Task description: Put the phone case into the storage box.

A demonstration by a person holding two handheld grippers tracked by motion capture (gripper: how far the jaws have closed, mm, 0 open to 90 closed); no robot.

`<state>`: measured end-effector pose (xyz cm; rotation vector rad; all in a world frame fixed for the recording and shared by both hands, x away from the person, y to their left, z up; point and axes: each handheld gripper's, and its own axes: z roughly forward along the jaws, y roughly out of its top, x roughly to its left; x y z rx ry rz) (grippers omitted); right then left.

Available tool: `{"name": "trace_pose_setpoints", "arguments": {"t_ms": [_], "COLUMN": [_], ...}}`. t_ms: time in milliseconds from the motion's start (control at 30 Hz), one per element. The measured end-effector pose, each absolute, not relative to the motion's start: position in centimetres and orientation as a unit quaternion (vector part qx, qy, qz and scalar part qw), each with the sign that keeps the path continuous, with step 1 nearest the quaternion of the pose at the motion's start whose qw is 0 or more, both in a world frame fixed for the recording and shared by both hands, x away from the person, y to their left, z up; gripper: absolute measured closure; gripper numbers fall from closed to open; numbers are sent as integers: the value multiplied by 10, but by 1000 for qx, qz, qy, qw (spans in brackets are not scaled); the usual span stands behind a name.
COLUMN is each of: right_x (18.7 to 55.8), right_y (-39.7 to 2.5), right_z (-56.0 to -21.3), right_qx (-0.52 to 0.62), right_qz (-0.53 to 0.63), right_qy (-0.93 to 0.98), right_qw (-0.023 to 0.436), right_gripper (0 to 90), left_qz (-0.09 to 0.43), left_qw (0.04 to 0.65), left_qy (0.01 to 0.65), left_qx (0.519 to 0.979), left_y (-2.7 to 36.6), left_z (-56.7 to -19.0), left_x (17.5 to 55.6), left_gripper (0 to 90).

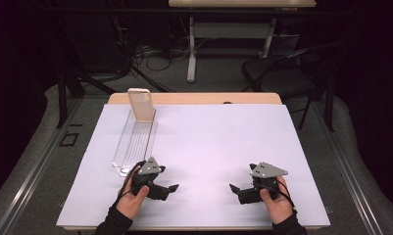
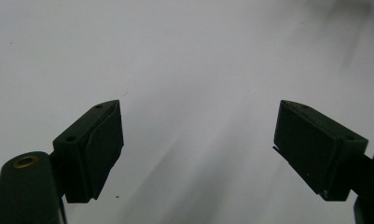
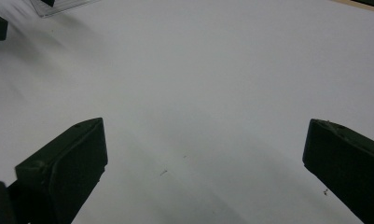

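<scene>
Low in the frame, left gripper [image 1: 168,188] and right gripper [image 1: 234,188] resting gaped, empty, tips facing; bare white sheet [image 1: 213,142] between, clear tray [image 1: 135,142] upper left.

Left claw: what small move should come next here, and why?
Probably a short reach forward to the clear tray, which lies just ahead of the left claw. Its jaws stand wide open over bare white sheet, holding nothing, and a phone case leans upright at the tray's far end.
</scene>
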<state>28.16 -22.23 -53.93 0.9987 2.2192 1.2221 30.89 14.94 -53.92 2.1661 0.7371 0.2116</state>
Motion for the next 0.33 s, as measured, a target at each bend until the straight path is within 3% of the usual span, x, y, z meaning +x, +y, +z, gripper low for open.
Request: {"name": "trace_pose_setpoints", "arguments": {"t_ms": [333], "right_x": [282], "right_y": [-221], "right_z": [-540], "right_qx": [358], "right_qz": [437], "right_qy": [799], "right_qw": [205], "right_gripper": [0], "left_qz": [85], "left_qw": [407], "left_qy": [290], "left_qx": [862], "left_y": [148], "left_z": [-539], "left_x": [308], "left_gripper": [162]}}
